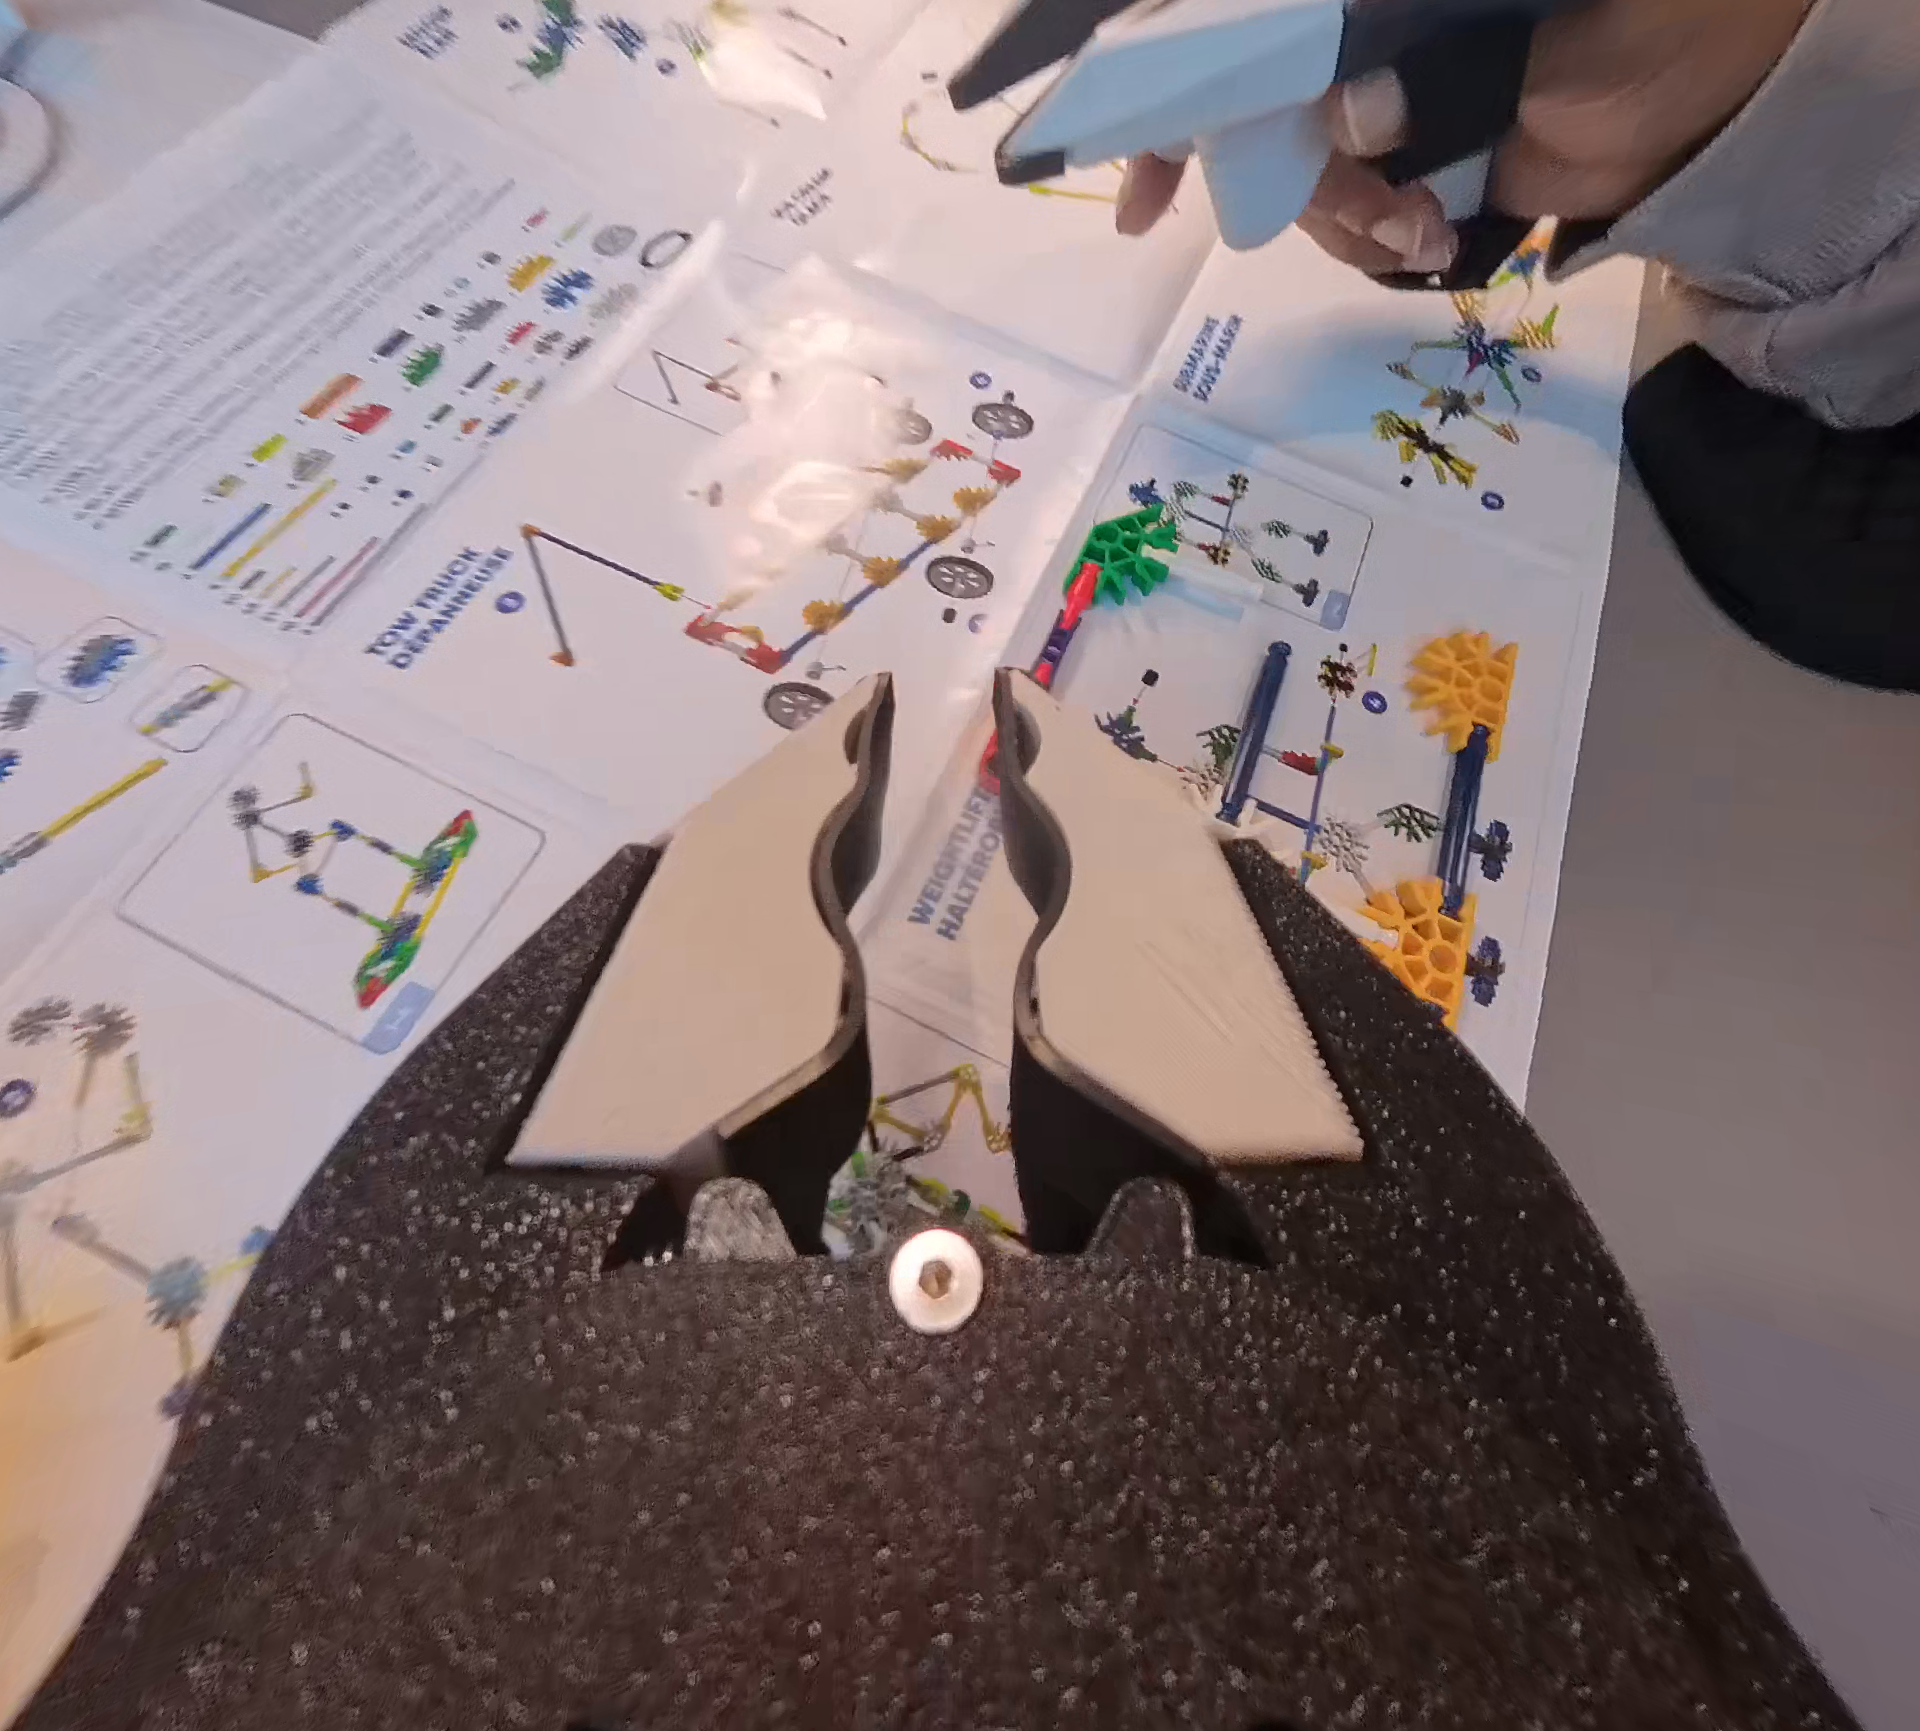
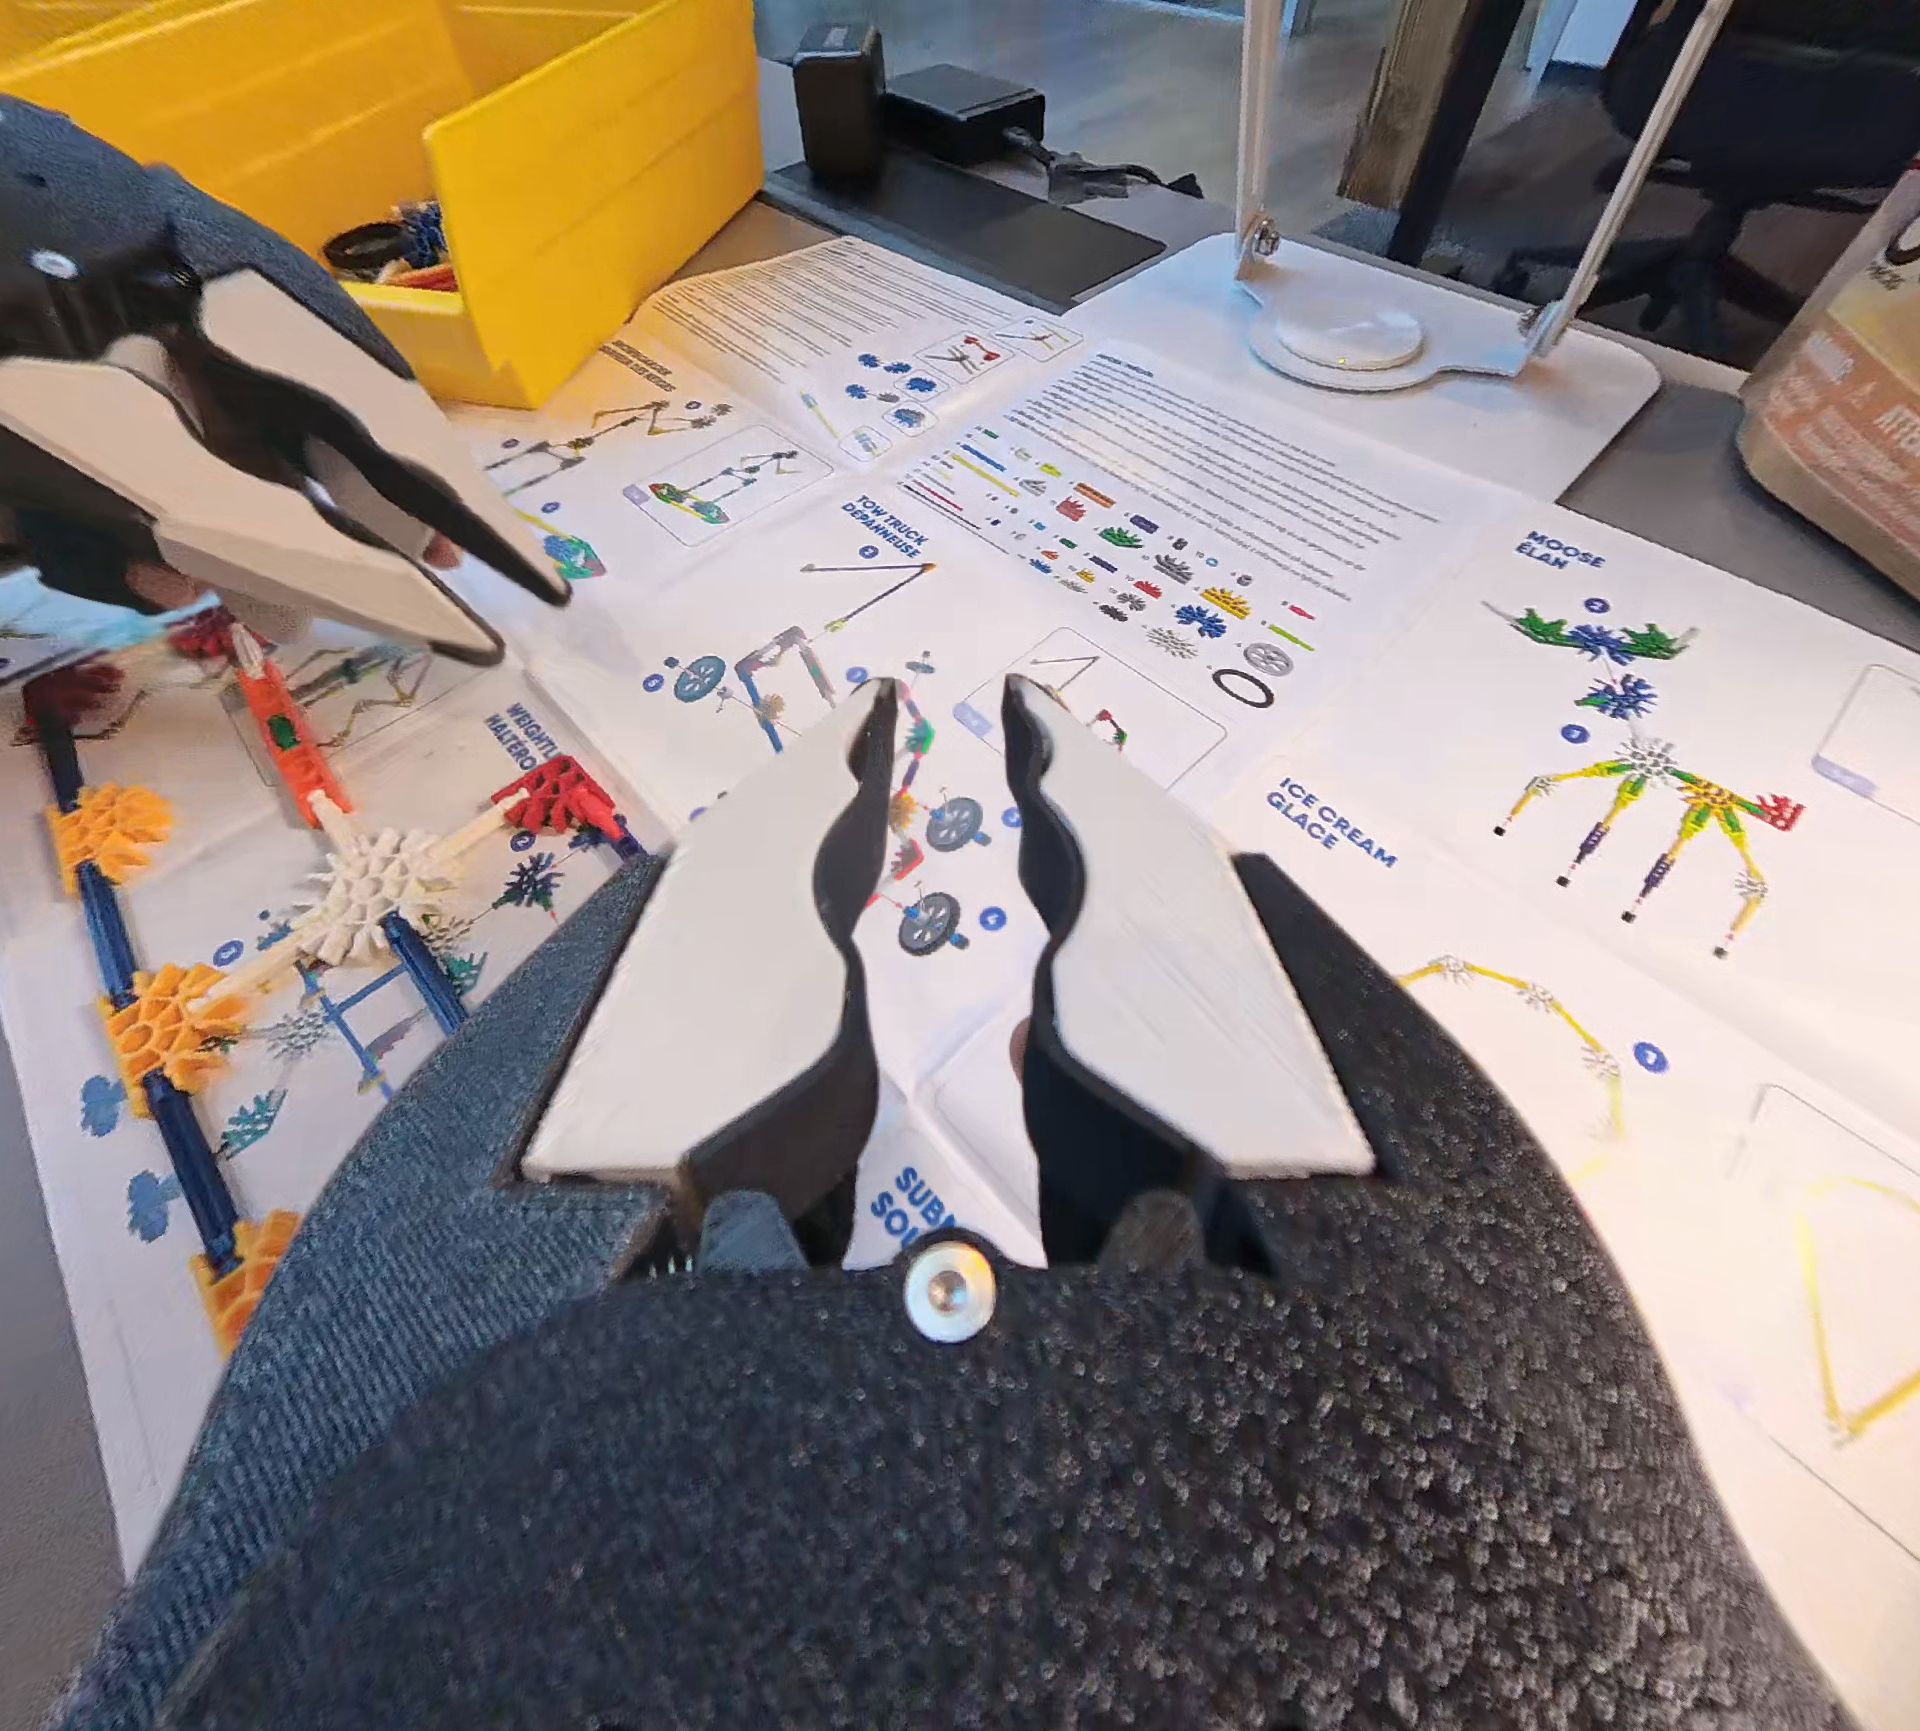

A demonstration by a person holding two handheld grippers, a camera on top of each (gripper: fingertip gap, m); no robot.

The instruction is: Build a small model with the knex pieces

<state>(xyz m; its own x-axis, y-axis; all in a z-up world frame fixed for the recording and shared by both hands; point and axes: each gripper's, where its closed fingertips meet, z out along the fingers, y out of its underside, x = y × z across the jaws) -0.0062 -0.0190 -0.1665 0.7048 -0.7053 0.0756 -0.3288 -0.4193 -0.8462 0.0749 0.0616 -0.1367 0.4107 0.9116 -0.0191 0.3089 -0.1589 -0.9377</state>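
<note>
My left gripper (image 1: 943,694) is open and empty, hovering low over a printed instruction sheet (image 1: 644,476). Just right of its tip lies a toy construction model: a green connector (image 1: 1127,554) on a red and purple rod (image 1: 1070,611), yellow connectors (image 1: 1460,679) and blue rods (image 1: 1257,731). My right gripper (image 2: 945,705) is open and empty above the sheet (image 2: 1351,746). It also shows blurred at the top right of the left wrist view (image 1: 987,133), held by a hand. The model lies to its left with a white connector (image 2: 374,892), and the left gripper (image 2: 525,616) hangs above it.
Yellow bins (image 2: 582,154) with loose parts stand at the back left. A white lamp base (image 2: 1340,341) and a black adapter (image 2: 836,102) sit behind the sheet. A brown container (image 2: 1829,434) stands at the right. The sheet's edge and grey table (image 1: 1714,1162) are to the right. There is about 12 centimeters between the tips of the two grippers. It is some 8 centimeters from my left tips to the green connector (image 1: 1127,554).
</note>
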